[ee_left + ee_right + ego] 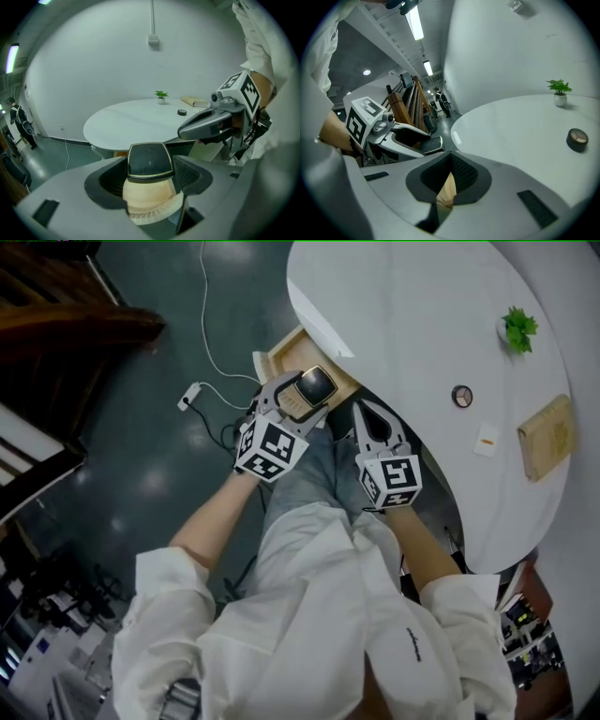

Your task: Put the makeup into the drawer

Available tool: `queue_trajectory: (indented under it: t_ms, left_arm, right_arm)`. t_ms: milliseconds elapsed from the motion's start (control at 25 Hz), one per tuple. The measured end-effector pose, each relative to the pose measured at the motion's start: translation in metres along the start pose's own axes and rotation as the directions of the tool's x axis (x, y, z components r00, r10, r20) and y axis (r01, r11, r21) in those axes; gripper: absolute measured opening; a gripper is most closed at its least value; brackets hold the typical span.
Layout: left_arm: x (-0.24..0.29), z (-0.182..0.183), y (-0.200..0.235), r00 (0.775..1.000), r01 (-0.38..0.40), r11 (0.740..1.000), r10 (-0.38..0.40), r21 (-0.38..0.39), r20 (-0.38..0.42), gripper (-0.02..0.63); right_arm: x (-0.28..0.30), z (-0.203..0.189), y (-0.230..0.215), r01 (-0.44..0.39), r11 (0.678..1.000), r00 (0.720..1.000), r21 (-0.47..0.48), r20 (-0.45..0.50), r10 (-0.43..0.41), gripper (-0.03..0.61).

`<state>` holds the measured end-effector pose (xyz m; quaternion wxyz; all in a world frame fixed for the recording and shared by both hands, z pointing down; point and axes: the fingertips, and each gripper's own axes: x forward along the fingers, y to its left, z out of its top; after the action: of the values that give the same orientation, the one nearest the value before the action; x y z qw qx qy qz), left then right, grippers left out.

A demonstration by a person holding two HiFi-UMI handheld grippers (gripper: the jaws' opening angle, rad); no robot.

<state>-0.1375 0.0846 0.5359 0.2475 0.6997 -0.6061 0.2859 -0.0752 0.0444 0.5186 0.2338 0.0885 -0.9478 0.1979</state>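
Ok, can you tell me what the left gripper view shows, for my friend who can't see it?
The left tongs grip a black makeup compact with a gold edge. Behind it is a round white table with a tiny green plant, and the right tongs poke in from the right.

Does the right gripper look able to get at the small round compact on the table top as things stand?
Probably yes. The right gripper holds nothing, jaws together, and the round compact sits alone on the bare white table with nothing between them; the jaws must open first.
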Motion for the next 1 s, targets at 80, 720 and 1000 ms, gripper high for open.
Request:
queue_trajectory:
  t_ms: [80,720,1000]
  left_arm:
    - [0.003,-0.014,0.002,0.999,0.032,0.999,-0.031,0.019,-0.032,0.324]
    - [0.081,-0.073,-0.011,0.914,0.388,0.864,-0.317,0.321,-0.254,0.324]
    - [0.105,-0.096,-0.018,0.814,0.575,0.644,-0.388,0.504,-0.433,0.324]
  right_arm:
    - [0.007,-0.007,0.007,-0.011,1.000,1.000,-0.010,-0.016,0.011,0.017]
    - [0.052,-0.071,-0.019,0.078,0.997,0.993,0.012,-0.093,-0.076,0.017]
    - [0.076,-0.092,-0.022,0.086,0.996,0.988,0.005,-0.127,-0.085,0.017]
